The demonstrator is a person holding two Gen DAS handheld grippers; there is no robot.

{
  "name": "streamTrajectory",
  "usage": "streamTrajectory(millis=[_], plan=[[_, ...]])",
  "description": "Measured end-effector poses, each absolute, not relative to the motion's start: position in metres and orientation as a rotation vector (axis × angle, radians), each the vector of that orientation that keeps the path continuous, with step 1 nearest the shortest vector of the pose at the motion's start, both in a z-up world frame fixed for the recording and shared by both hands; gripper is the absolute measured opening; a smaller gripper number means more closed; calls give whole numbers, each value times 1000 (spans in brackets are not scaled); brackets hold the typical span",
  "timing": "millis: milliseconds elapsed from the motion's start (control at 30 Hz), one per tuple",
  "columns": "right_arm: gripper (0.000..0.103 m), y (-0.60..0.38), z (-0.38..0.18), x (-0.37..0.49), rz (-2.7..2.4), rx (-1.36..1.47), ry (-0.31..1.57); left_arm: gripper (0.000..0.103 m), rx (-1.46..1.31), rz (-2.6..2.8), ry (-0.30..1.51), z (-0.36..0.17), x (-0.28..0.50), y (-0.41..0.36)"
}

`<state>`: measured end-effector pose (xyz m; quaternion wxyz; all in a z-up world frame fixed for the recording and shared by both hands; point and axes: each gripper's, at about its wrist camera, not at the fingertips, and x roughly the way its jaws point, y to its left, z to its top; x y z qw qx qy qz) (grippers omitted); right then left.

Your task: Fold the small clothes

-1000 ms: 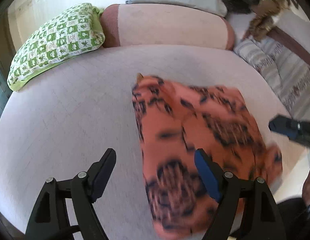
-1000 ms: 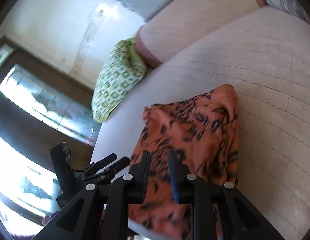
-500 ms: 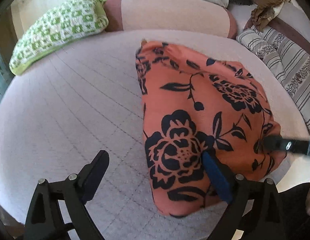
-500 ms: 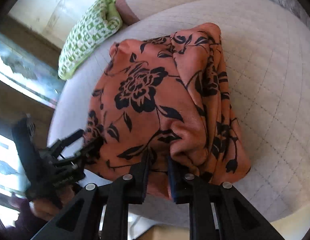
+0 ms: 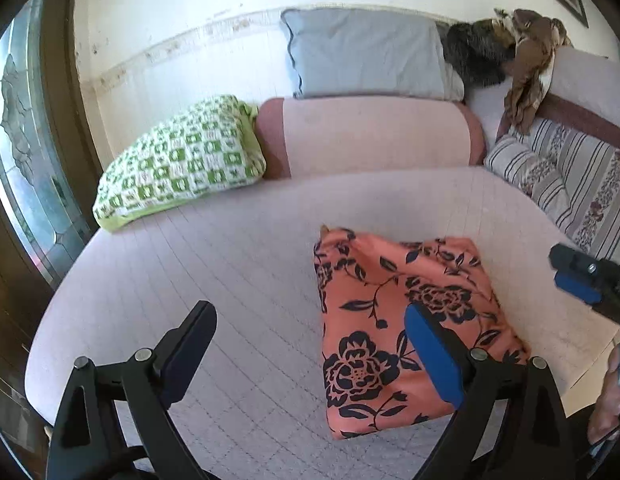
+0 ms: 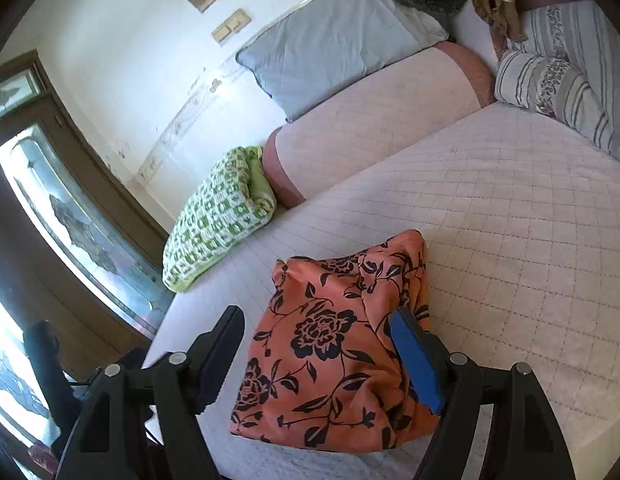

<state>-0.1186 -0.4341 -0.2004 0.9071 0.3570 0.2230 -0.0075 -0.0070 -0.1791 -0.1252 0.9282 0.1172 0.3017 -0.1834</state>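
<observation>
Orange fabric with a black floral print, a small garment [image 5: 406, 332], lies folded into a compact, roughly rectangular bundle on the quilted pale-pink bed [image 5: 229, 264], near the bed's front edge. Left gripper [image 5: 310, 354]: jaws spread wide, holding nothing; its blue-padded finger overlaps the garment's right half in the left wrist view, contact cannot be confirmed. Right gripper [image 6: 322, 356]: jaws likewise wide apart and empty, straddling the garment [image 6: 338, 344] in its own view; in the left wrist view it appears at 3 o'clock, apart from the cloth. Green-and-white checked pillow [image 5: 177, 160] rests at 10 o'clock from the garment, touching a pink bolster [image 5: 370, 136] at 12 o'clock. Grey-blue pillow [image 5: 366, 56] stands behind the bolster. Striped cushions [image 5: 566, 176] lie at 2 o'clock.
</observation>
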Motion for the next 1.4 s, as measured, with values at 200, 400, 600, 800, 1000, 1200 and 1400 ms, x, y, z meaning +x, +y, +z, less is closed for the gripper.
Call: streamTrajectory(millis=[200, 400, 600, 800, 1000, 1200, 1400], plan=[[79, -435, -198, -127, 1, 738, 418, 95, 236, -368, 612, -115, -18, -174], [79, -435, -202, -126, -1, 738, 436, 95, 245, -349, 615, -114, -22, -175], [79, -438, -207, -122, -9, 738, 456, 95, 255, -329, 637, -120, -17, -174], [79, -443, -212, -117, -24, 747, 465, 95, 260, -314, 654, -128, -7, -173], [79, -449, -218, -109, -42, 742, 486, 95, 268, -305, 674, -136, 4, -176], [79, -450, -221, -102, -34, 729, 494, 95, 276, -300, 698, -146, 13, -178], [70, -436, -226, -85, 61, 722, 547, 95, 298, -293, 734, -162, 18, -183]])
